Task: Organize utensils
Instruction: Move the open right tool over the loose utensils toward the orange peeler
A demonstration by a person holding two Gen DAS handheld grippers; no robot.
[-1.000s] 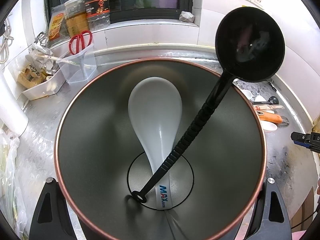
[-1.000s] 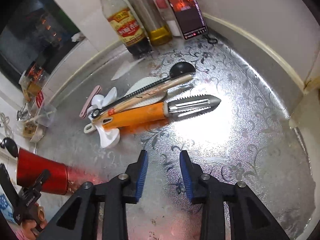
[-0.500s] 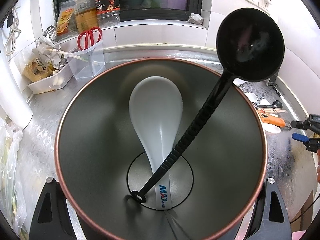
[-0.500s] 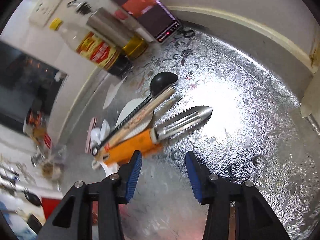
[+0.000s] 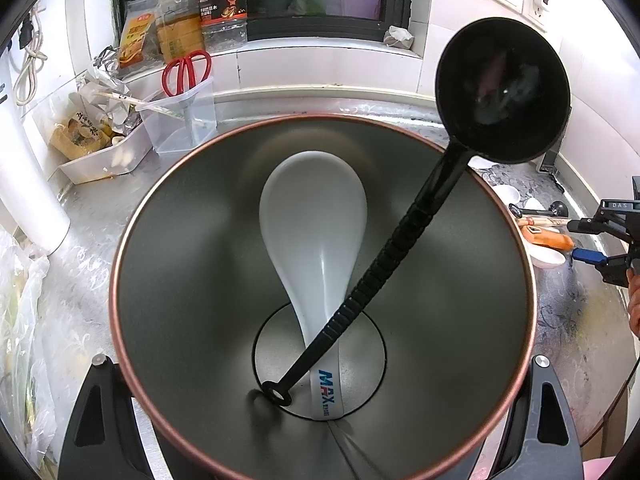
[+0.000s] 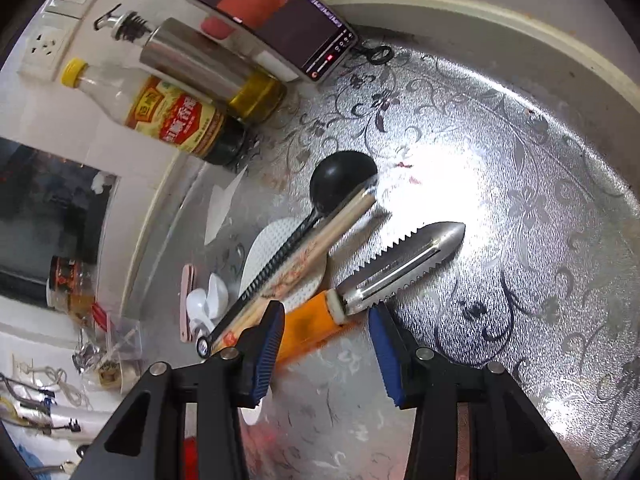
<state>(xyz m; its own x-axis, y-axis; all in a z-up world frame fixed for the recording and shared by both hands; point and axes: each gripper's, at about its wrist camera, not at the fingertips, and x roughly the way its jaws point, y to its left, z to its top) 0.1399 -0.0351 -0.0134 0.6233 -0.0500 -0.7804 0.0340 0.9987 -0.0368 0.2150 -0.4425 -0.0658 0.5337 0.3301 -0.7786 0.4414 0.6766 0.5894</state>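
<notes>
The left camera looks steeply down into the cup (image 5: 516, 240) between its claws. The right camera looks close over the peeler (image 6: 396, 272), which both views share.

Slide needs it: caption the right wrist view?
Open right claw straddles the orange-handled peeler on the counter.

I'm bringing my right gripper (image 6: 326, 350) in over the orange-handled serrated steel peeler (image 6: 384, 276), rolling the wrist; its blue-padded jaws, opened a little wider than before, are now straddling the handle without touching it.
</notes>
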